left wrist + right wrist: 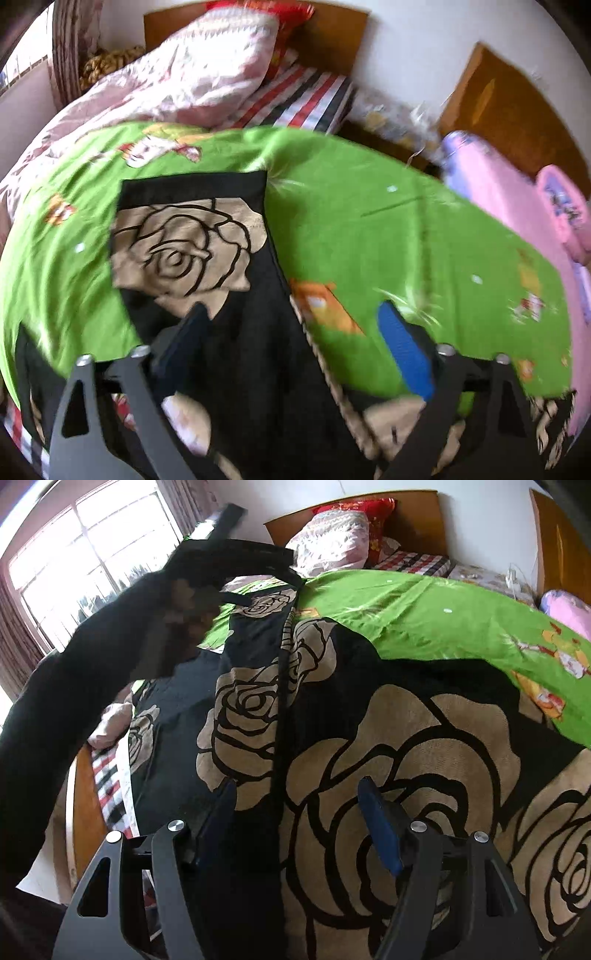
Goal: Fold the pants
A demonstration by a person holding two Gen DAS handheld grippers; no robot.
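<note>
Bed: green printed cover, pillows at the headboard end.

Pants: black with large tan roses, spread flat on the cover; long axis runs away from both cameras toward the headboard, one leg lying beside the other along a dark seam.

Right gripper: jaws parted, hovering directly over the wide near end of the pants; nothing clamped between the pads.

Left gripper: jaws wide apart, astride the pants' right-hand edge, holding nothing; picture blurred.

Judgement: right gripper sits nearer the cloth's middle; left is better placed for an edge grasp.
</note>
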